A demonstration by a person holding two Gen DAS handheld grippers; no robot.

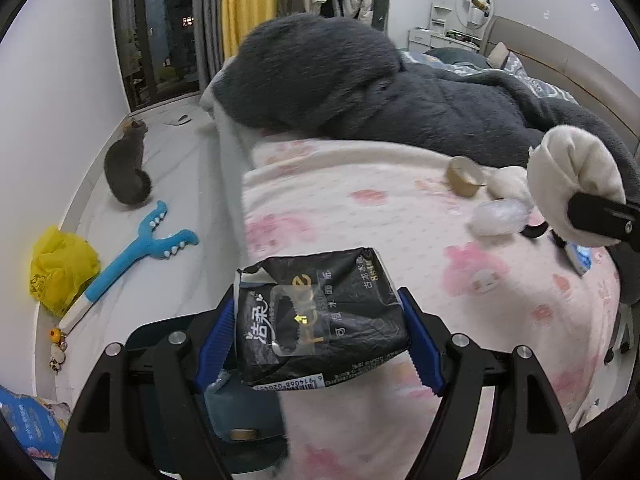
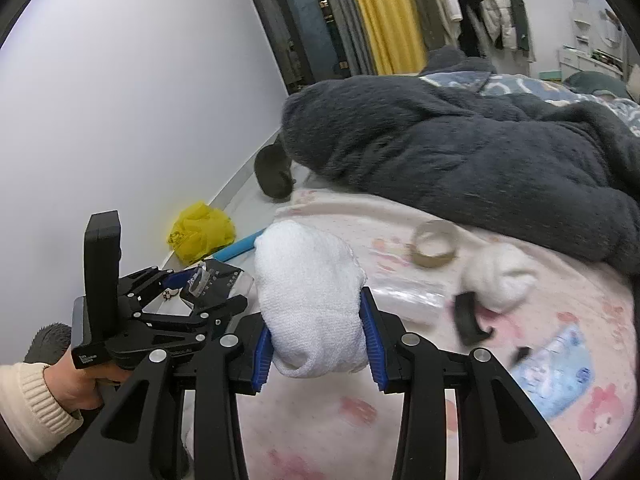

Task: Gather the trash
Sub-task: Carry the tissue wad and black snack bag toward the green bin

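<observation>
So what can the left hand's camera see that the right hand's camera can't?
Only the left wrist view shows the forked end of the blue plastic toy and the whole grey cat.

Only the right wrist view shows a hand in a cream knitted sleeve holding the left gripper.

Both show the yellow plastic bag, the brown cardboard tape ring, the black tissue packet and the white rolled cloth.
</observation>
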